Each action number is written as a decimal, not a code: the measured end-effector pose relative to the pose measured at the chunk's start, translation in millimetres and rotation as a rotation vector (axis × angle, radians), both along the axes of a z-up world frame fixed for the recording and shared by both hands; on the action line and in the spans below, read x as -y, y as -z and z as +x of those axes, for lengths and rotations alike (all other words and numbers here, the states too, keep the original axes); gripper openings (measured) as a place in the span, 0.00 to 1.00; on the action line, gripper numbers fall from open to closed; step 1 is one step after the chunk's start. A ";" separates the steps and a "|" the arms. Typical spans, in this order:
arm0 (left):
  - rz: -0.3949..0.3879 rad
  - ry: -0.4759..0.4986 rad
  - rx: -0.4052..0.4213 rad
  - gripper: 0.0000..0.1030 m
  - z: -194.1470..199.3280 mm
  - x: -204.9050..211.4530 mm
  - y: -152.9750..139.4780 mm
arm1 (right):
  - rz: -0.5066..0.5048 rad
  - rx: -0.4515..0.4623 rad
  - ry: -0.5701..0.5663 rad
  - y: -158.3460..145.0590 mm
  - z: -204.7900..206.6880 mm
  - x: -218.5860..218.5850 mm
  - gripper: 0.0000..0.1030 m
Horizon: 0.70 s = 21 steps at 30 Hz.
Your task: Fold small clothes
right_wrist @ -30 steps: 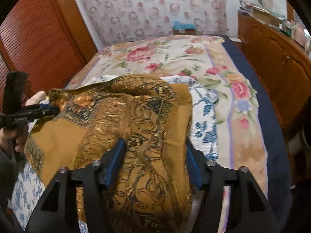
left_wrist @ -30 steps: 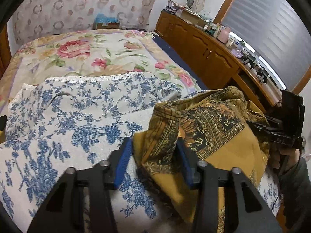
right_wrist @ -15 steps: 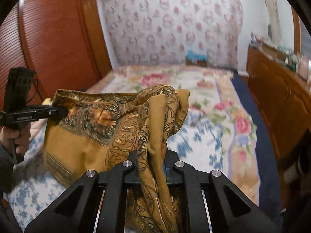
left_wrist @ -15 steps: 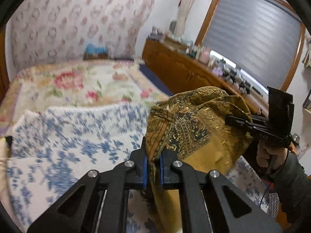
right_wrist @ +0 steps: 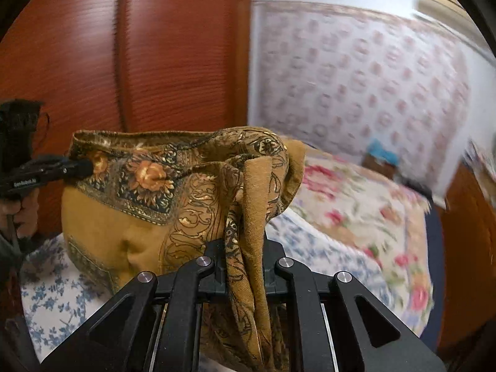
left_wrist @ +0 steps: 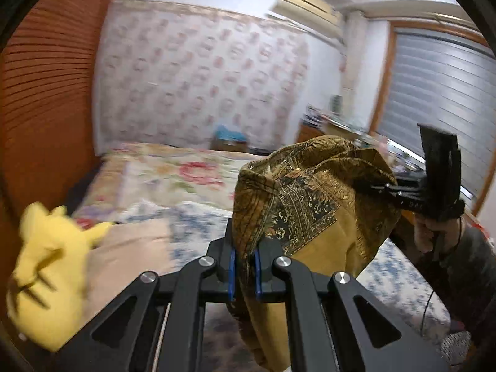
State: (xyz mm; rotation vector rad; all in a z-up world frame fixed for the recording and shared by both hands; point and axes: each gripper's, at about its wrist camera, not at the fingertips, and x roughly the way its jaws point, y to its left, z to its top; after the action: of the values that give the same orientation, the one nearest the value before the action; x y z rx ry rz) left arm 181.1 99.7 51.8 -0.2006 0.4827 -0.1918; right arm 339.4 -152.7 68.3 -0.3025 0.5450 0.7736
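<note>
A mustard-yellow cloth with a dark ornate border [left_wrist: 313, 204] hangs in the air between my two grippers above the bed. My left gripper [left_wrist: 245, 263] is shut on one bunched edge of it. My right gripper [right_wrist: 245, 263] is shut on the opposite edge, where the cloth [right_wrist: 161, 198] drapes down over the jaws. The right gripper also shows in the left wrist view [left_wrist: 372, 186], pinching the cloth's far corner. The left gripper shows in the right wrist view [right_wrist: 83, 166], gripping the bordered corner.
A blue-flowered white sheet [right_wrist: 55, 291] lies on the bed under the cloth, over a rose-patterned bedspread [right_wrist: 356, 204]. A yellow plush toy [left_wrist: 46, 266] sits at the left on a beige fabric [left_wrist: 130, 248]. A wooden wardrobe [right_wrist: 124, 46] stands left, a wooden dresser [left_wrist: 328, 127] right.
Both grippers closed on the cloth's edges, then lifted it off the bed into the air. Both views now tilt up toward the walls.
</note>
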 end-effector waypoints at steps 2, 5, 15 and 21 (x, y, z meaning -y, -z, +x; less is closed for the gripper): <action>0.005 -0.065 -0.015 0.05 -8.9 -27.0 7.5 | -0.034 0.011 -0.061 -6.8 3.6 -43.0 0.08; 0.010 -0.129 -0.034 0.05 -19.0 -55.2 19.2 | -0.081 0.030 -0.147 -11.5 3.7 -95.4 0.08; -0.033 -0.272 -0.117 0.05 -47.4 -101.4 79.2 | -0.263 0.061 -0.327 1.3 15.0 -234.6 0.08; -0.045 -0.312 -0.173 0.05 -59.1 -113.9 108.1 | -0.330 0.059 -0.418 16.0 28.9 -311.9 0.08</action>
State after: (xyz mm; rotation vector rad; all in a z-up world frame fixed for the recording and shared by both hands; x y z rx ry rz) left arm 122.0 213.6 -56.3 -0.3355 0.6120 0.1206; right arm 368.3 159.2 52.2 -0.7593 0.5601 1.0747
